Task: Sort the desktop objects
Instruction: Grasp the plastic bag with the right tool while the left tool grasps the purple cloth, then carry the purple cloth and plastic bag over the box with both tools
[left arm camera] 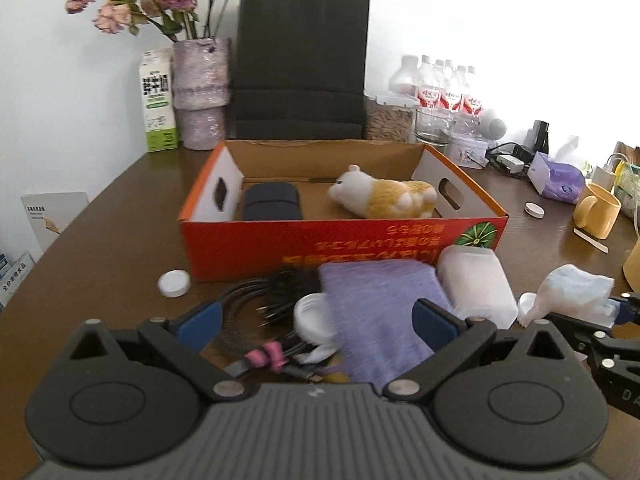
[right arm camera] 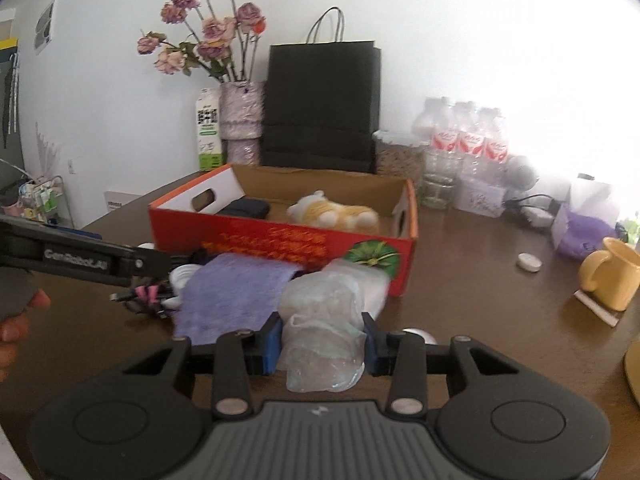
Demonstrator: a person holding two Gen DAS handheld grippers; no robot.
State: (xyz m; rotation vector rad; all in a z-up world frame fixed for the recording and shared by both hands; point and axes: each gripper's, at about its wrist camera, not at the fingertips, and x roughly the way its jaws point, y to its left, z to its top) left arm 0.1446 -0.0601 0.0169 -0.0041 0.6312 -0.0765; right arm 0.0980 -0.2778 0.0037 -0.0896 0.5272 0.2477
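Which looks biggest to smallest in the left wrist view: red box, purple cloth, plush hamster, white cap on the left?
1. red box
2. purple cloth, though it lies nearer the camera, so its apparent size is inflated
3. plush hamster
4. white cap

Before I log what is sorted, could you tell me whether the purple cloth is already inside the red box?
No, the purple cloth lies on the table in front of the red box, outside its near wall.

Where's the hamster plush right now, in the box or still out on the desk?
In. The hamster plush lies on its side inside the open orange cardboard box, right of a dark pouch; both wrist views show it below the box rim.
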